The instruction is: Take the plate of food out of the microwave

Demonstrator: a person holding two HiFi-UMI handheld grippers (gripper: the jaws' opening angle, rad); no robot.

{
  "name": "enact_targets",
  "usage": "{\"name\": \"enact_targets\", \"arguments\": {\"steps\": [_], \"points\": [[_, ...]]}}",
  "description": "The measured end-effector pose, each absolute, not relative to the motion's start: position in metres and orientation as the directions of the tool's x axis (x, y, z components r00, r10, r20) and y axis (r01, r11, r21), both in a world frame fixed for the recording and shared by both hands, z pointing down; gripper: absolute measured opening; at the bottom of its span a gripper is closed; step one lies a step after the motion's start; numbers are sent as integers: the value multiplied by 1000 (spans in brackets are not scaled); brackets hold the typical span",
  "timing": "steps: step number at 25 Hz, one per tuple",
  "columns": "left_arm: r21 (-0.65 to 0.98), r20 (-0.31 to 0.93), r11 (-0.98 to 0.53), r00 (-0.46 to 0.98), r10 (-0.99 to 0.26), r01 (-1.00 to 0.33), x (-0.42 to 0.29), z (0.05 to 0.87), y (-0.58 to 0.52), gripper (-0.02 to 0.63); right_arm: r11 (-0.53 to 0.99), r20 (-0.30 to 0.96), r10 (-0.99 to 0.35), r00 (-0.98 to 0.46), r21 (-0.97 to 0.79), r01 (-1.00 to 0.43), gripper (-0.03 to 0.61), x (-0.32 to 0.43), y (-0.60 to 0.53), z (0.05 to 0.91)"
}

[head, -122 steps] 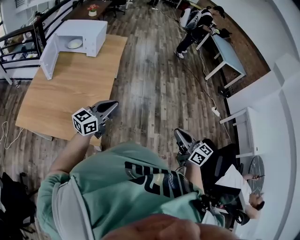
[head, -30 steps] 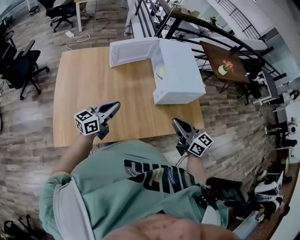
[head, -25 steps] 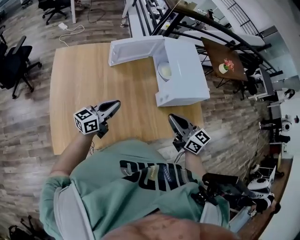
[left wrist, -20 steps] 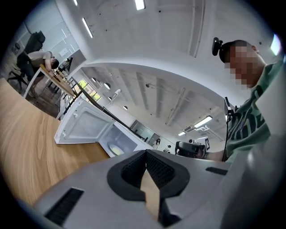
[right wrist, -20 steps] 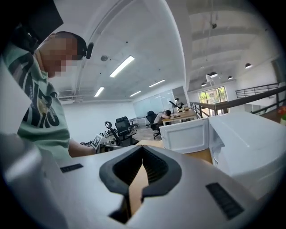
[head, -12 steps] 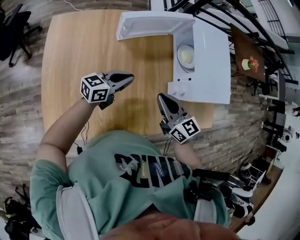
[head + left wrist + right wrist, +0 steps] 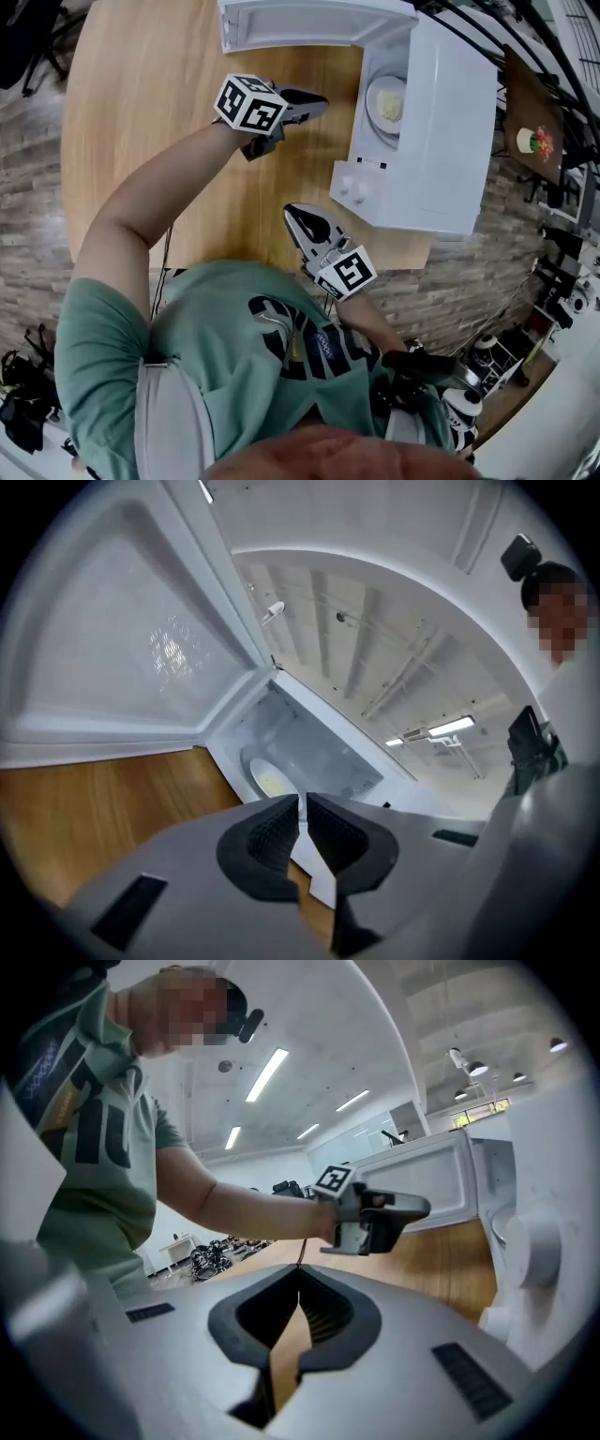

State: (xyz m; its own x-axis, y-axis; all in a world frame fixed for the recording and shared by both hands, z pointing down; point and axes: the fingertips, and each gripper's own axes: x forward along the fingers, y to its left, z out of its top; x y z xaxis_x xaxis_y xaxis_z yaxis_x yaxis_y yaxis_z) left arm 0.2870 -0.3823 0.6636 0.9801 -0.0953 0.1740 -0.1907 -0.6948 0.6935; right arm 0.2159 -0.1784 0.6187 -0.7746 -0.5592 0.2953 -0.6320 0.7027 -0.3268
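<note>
The white microwave (image 7: 450,122) stands on the wooden table (image 7: 159,122) with its door (image 7: 309,19) swung wide open. Inside lies a white plate of yellowish food (image 7: 387,103); in the left gripper view the plate (image 7: 267,780) shows just beyond the jaws. My left gripper (image 7: 322,99) is stretched out over the table, a short way in front of the open cavity, shut and holding nothing. My right gripper (image 7: 292,214) hangs back near the table's front edge, below the microwave's knobs (image 7: 352,190), also shut and holding nothing. Both gripper views show pads together: the left gripper (image 7: 302,803) and the right gripper (image 7: 299,1299).
The open door (image 7: 141,658) stands to the left of my left gripper as a wall. A dark side table with a small plant (image 7: 532,141) and a black railing lie beyond the microwave. Wood flooring surrounds the table; bags sit at lower left (image 7: 23,403).
I have come right up to the table. The left gripper has reached forward to the microwave's opening; the right gripper stays low near the table's edge. Both jaws remain shut.
</note>
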Motion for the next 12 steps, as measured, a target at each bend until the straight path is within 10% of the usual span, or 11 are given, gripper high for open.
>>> {"name": "enact_targets", "arguments": {"steps": [12], "points": [[831,283,-494,959,-22,-257,407,731,-438,304,613,315,-612,-726,-391,-687,6,263,-159,646]]}}
